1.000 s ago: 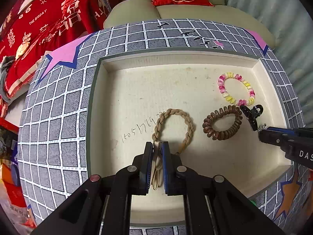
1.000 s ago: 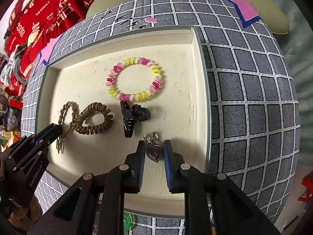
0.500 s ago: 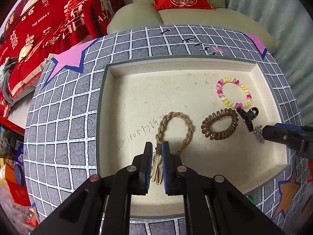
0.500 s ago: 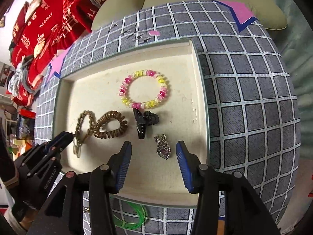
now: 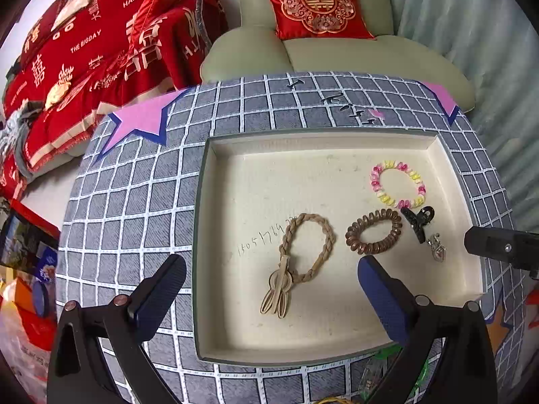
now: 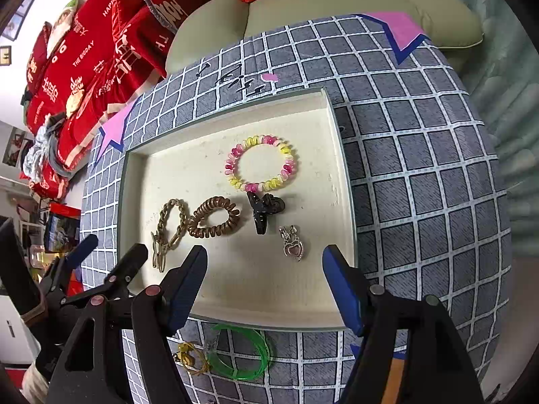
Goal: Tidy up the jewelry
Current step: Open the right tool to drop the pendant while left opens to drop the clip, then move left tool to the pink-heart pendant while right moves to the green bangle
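A cream tray (image 5: 215,235) (image 6: 340,155) holds a tan braided hair tie (image 5: 303,256) (image 6: 170,229), a brown spiral hair tie (image 5: 374,232) (image 6: 214,222), a pink and yellow spiral bracelet (image 5: 397,183) (image 6: 261,168), a black claw clip (image 5: 417,220) (image 6: 264,210) and a silver heart pendant (image 5: 438,252) (image 6: 293,247). My left gripper (image 5: 273,289) is open and empty above the tray's near edge, behind the braided tie. My right gripper (image 6: 264,279) is open and empty, behind the pendant.
The tray sits on a grey checked cloth (image 5: 128,202) (image 6: 421,168). A green bangle (image 6: 242,353) and a small gold piece (image 6: 188,358) lie on the cloth in front of the tray. A sofa with red cushions (image 5: 316,3) stands behind.
Both grippers opened and pulled back and up. The left let go of the braided hair tie; the right let go of the heart pendant. Both pieces lie in the tray.
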Motion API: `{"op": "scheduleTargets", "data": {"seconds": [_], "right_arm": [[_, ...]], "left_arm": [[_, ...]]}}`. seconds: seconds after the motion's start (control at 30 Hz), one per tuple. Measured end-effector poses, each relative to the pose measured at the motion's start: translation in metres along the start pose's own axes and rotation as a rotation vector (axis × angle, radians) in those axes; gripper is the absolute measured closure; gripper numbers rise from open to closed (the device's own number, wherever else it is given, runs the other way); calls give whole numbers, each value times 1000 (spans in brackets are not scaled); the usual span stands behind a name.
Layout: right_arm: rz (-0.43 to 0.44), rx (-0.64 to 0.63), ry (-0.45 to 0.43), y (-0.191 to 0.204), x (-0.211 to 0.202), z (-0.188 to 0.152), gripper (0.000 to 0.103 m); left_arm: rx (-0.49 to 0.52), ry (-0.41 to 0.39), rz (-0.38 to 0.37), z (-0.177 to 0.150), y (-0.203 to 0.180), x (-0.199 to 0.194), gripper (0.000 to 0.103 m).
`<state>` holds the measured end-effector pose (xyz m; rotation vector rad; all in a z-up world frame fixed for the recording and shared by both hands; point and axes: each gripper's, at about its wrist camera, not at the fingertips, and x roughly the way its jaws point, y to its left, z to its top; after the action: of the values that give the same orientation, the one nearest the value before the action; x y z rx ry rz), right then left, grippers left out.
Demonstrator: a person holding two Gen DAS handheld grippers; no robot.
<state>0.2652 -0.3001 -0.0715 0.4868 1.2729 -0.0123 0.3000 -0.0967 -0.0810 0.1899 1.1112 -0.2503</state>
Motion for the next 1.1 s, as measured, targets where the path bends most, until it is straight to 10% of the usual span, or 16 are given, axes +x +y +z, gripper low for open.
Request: {"op": "scheduleTargets", "data": {"seconds": [0.6, 1.1], "right_arm": [[68, 46, -60, 3, -36, -41, 16], [22, 64, 117, 2, -14, -109, 16]], "left_arm": [[66, -43, -18, -50, 24, -53, 0], [98, 81, -20, -136, 38, -52, 0]]}}
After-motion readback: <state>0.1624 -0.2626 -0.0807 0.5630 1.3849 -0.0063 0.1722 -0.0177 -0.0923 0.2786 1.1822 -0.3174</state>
